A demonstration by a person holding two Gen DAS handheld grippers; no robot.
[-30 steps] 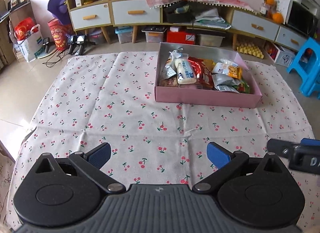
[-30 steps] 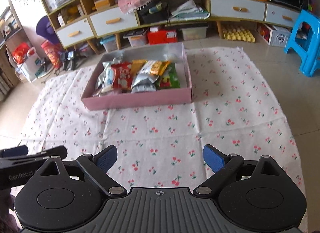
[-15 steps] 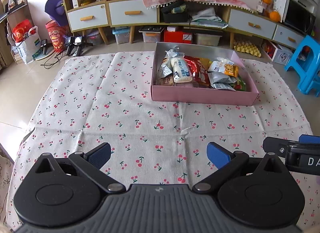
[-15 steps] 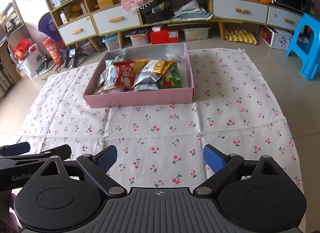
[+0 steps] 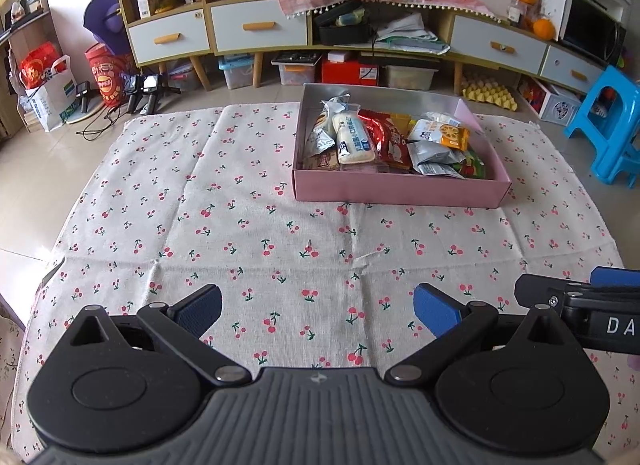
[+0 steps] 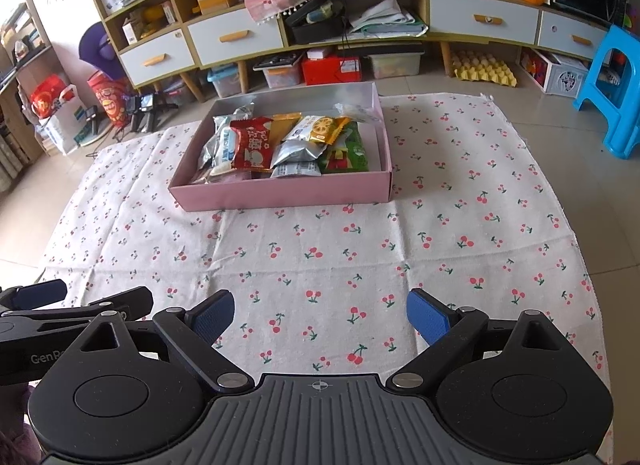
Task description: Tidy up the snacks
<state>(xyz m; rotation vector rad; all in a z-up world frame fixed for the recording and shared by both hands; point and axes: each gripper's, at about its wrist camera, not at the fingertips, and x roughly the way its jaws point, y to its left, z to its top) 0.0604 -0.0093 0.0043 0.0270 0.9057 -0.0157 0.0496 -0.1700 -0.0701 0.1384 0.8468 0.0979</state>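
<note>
The pink box (image 5: 400, 189) sits on the cherry-print cloth (image 5: 248, 233), which is spread over the tiled floor (image 6: 624, 225), and every snack in view lies inside it. From the left wrist view, a white packet with blue lettering (image 5: 354, 139) lies toward the box's left end, and a red packet (image 5: 386, 137) is just beside it to the right. Further right lie an orange-and-white packet (image 5: 442, 131) and a silver packet (image 5: 430, 155). A green packet (image 6: 346, 151) sits at the box's right end, close against the near wall. The packets overlap one another — none stands upright.

The left gripper (image 5: 318, 305) hovers over the cloth on the near side of the box, well apart from it. Its jaws stand wide open with nothing between the blue pads (image 5: 436, 309) but bare cloth. The right gripper (image 6: 320, 311) hangs over the cloth on the same near side of the box, also well apart from it. Its jaws are spread wide as well, empty. Each gripper shows at the edge of the other's view, so the two are side by side.

Behind the box, beyond the far edge of the cloth, runs a low cabinet with white drawers (image 6: 482, 19). A blue plastic stool (image 6: 612, 85) stands off to the box's right — on the bare floor.
</note>
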